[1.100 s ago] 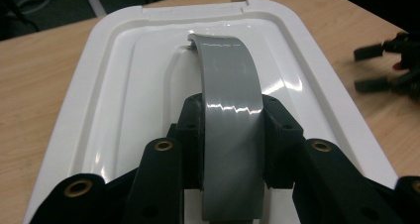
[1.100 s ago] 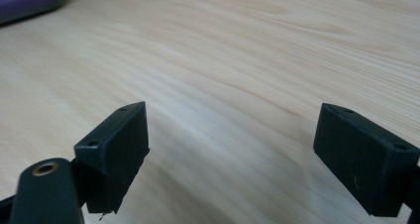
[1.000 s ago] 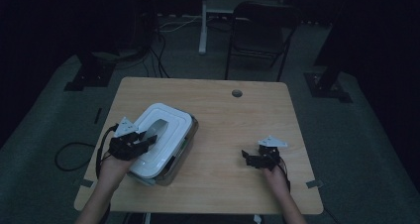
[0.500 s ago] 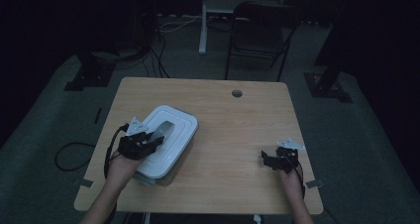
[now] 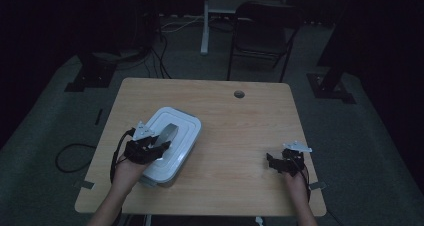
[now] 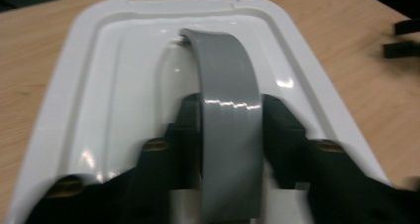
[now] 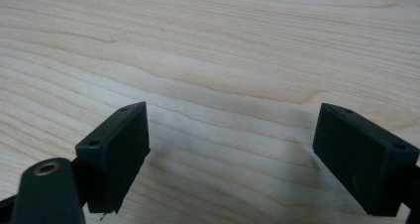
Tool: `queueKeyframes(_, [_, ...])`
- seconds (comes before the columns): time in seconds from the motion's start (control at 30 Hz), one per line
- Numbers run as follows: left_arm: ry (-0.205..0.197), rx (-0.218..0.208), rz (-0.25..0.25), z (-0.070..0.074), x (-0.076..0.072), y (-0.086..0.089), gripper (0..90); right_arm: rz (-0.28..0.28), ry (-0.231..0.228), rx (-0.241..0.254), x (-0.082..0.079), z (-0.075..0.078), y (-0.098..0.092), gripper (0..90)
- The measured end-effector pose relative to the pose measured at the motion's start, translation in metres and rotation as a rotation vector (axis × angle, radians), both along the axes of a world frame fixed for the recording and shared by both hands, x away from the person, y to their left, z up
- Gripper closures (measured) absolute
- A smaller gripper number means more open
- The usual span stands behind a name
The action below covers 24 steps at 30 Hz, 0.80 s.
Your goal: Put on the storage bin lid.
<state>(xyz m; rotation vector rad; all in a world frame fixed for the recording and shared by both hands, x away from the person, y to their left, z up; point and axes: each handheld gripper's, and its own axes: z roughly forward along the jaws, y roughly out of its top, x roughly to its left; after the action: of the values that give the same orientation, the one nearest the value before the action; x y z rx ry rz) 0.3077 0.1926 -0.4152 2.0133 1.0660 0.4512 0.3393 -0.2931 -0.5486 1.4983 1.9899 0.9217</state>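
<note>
Left gripper (image 6: 230, 135) jaws newly loosened around handle (image 6: 225, 100).

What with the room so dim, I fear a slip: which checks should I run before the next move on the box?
1. Handle centred between the left gripper's jaws: ok.
2. Pads pressing on the handle: cannot tell. The jaws have just been opening and stand close against its sides.
3. Box resting fully on the table: ok.
4. Right gripper free: ok. It is open over bare wood with nothing between its jaws.
5. Right gripper well apart from the box: ok.
</note>
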Motion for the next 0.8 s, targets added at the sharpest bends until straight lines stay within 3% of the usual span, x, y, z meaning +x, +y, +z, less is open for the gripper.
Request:
queueKeyframes(0.1, [-0.005, -0.035, -0.018, 0.005, -0.001, 0.006, 34.0, -0.003, 0.018, -0.019, 0.001, -0.001, 0.002, 14.1])
queueKeyframes(0.17, [0.0, -0.034, -0.028, 0.008, 0.0, 0.01, 21.1, 0.003, 0.036, -0.025, 0.003, -0.001, 0.002, 13.8])
queueKeyframes(0.3, [-0.014, -0.035, -0.007, 0.011, 0.001, 0.023, 11.1, 0.001, 0.035, -0.025, 0.003, -0.001, 0.002, 13.8])
queueKeyframes(0.4, [-0.026, -0.054, 0.015, 0.011, 0.001, 0.034, 9.6, 0.006, 0.036, -0.025, 0.003, -0.001, 0.002, 13.8])
queueKeyframes(0.47, [-0.033, -0.054, 0.031, 0.01, 0.002, 0.039, 0.4, 0.01, 0.038, -0.023, 0.003, -0.001, 0.003, 13.8])
queueKeyframes(0.57, [-0.058, -0.038, 0.06, 0.007, 0.003, 0.047, 0.5, 0.013, 0.038, -0.022, 0.003, -0.001, 0.003, 13.8])
queueKeyframes(0.8, [-0.107, -0.064, 0.113, 0.006, 0.008, 0.074, 0.5, 0.016, 0.037, -0.023, 0.003, -0.001, 0.003, 13.8])
